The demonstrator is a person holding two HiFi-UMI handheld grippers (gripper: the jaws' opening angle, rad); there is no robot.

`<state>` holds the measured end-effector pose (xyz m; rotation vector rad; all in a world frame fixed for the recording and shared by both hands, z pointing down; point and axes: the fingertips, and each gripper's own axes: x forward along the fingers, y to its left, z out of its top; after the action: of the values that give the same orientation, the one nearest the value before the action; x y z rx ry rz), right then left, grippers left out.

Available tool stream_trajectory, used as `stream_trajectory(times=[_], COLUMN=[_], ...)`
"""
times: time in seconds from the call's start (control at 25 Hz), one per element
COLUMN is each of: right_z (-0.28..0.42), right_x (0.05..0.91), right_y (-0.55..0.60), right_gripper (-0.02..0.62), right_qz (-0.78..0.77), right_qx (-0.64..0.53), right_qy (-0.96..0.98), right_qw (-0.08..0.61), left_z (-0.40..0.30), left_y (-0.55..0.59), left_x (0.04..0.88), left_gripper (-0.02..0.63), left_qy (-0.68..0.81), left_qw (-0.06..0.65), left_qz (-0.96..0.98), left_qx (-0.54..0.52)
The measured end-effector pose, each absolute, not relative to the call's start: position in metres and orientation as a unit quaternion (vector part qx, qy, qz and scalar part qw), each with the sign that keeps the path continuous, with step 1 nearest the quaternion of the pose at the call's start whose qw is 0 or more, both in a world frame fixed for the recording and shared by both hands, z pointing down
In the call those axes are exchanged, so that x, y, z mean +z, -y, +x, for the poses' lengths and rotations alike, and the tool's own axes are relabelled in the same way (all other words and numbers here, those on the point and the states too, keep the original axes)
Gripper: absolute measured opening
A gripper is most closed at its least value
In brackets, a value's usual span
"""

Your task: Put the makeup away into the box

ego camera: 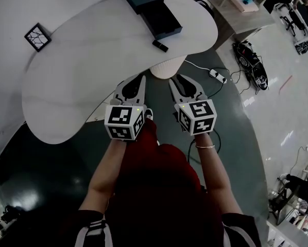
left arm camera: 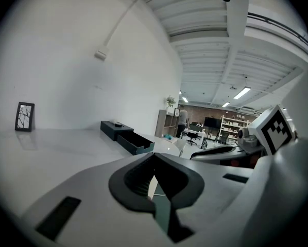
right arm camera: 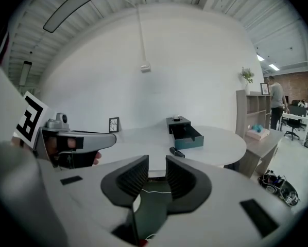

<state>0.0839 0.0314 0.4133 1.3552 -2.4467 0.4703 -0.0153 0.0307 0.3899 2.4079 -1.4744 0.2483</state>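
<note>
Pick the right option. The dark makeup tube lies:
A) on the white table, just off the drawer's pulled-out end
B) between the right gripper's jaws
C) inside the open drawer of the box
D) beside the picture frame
A: the dark makeup tube lies on the white table, close to the pulled-out end of the box's open drawer but outside it.
</note>
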Motion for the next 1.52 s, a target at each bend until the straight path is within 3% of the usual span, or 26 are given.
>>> stream_trajectory(times=[0.4,0.88,1.52], right_z=[0.071,0.069,0.052], right_x=[0.421,0.444,0.493], right_y=[0.018,0.078,0.125], right_gripper=[0.140,0.144,0.163], right_qz=[0.455,0.455,0.388], right_qx=[0.167,0.160,0.142], right_qy=[0.858,0.847,0.848], right_qw=[0.170,0.222,0.333], left_z=[-0.025,-0.037,-0.038], left_y=[0.013,0.061,0.112], left_x=[0.398,0.413,0.440], left_gripper=[0.023,0.023,0.023], left_qy=[0.515,0.509,0.503], left_qw=[0.162,0.181,0.214], left_qz=[0.837,0.835,0.830], left_qx=[0.091,0.099,0.112])
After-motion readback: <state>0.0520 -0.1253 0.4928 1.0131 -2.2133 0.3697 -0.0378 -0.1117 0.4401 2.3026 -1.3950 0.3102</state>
